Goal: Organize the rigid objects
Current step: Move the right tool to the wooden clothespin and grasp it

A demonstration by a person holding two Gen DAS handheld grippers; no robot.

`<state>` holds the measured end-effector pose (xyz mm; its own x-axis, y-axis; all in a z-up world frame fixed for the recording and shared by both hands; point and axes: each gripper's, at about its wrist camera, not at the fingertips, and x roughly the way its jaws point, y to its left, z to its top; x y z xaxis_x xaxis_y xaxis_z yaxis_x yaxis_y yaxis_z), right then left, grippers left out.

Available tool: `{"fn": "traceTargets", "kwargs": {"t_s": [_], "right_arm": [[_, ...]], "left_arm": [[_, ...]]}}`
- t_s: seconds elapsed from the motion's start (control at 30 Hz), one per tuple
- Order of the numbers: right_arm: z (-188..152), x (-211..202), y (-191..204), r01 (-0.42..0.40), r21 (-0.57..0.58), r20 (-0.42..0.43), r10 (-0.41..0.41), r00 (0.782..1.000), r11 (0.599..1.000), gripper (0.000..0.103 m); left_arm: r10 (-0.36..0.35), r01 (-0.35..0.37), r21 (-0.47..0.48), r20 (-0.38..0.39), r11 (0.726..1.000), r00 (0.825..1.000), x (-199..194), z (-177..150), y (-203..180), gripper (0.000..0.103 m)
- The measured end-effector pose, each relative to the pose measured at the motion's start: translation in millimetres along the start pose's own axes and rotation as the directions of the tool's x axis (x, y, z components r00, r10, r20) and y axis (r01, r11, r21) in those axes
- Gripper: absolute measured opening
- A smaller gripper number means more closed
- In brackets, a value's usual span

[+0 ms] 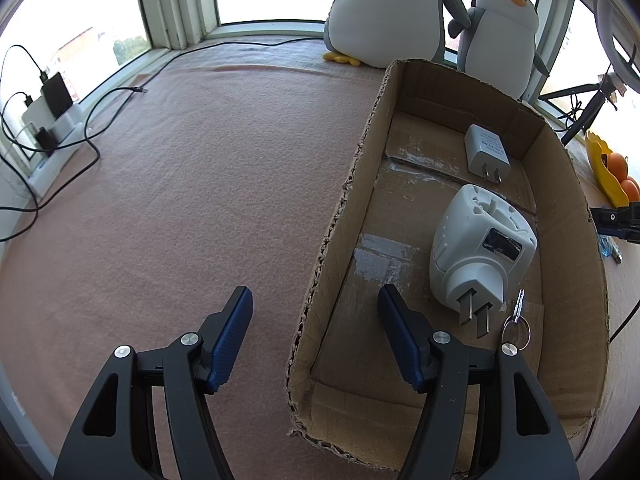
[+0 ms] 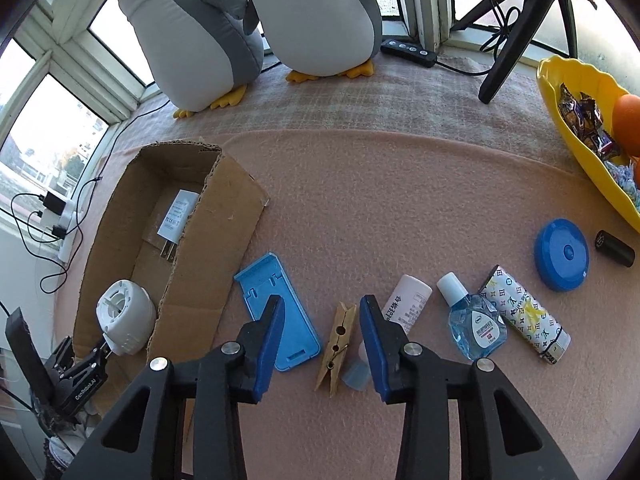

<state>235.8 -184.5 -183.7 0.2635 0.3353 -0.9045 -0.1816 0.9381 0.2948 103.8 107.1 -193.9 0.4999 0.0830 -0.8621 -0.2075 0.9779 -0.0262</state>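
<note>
The pink blanket-covered counter (image 2: 380, 184) serves as the sorting surface, with loose items spread on its right side and the cardboard box (image 1: 568, 216) set to the left as the collecting bin. Its flaps are torn away, so the low ragged walls leave the inside easy to reach from above.

In the box lie three things: a large white plug adapter (image 1: 480, 248) on its side with prongs toward the camera, a smaller white USB charger (image 1: 486, 152) flat near the far end, and a small key on a ring (image 1: 517, 320) just beside the adapter's prongs. These look like finished placements, so the job seems partly done.

The yellow bowl (image 2: 576, 136) at the far right holds wrapped sweets and oranges, apparently not part of the sorting.

Still outside the box, roughly in a row: a blue phone stand (image 2: 276, 308) just beside the box wall, a patterned lighter (image 2: 524, 312), a blue round lid (image 2: 562, 254), an eye-drop bottle (image 2: 474, 320), a white tube (image 2: 406, 300), a wooden clothespin (image 2: 338, 348) and a small black cylinder (image 2: 614, 248).

The left claw (image 1: 316, 300) hangs wide open and empty, straddling the box's near wall. The right claw (image 2: 322, 308) is also spread and holds nothing; the clothespin lies between its fingers on the blanket, probably the next pick.
</note>
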Motion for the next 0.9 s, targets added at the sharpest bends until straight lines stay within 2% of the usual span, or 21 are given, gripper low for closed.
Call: {"fn": "traceTargets", "kwargs": {"t_s": [0.3, 0.77, 0.9], "right_arm": [[2, 10, -3, 0.023, 0.021, -0.037, -0.022, 0.999, 1.0, 0.027], [-10, 17, 13, 0.123, -0.102, -0.059, -0.129, 0.99, 0.987, 0.013], [-14, 15, 11, 0.121, -0.105, -0.049, -0.127, 0.991, 0.987, 0.011]], "left_arm": [[0.0, 0.0, 0.0, 0.0, 1.0, 1.0, 0, 0, 0, 0.065], [-0.001, 0.001, -0.001, 0.0, 1.0, 1.0, 0, -1, 0, 0.065], [-0.001, 0.001, -0.001, 0.001, 1.0, 1.0, 0, -1, 1, 0.065]]}}
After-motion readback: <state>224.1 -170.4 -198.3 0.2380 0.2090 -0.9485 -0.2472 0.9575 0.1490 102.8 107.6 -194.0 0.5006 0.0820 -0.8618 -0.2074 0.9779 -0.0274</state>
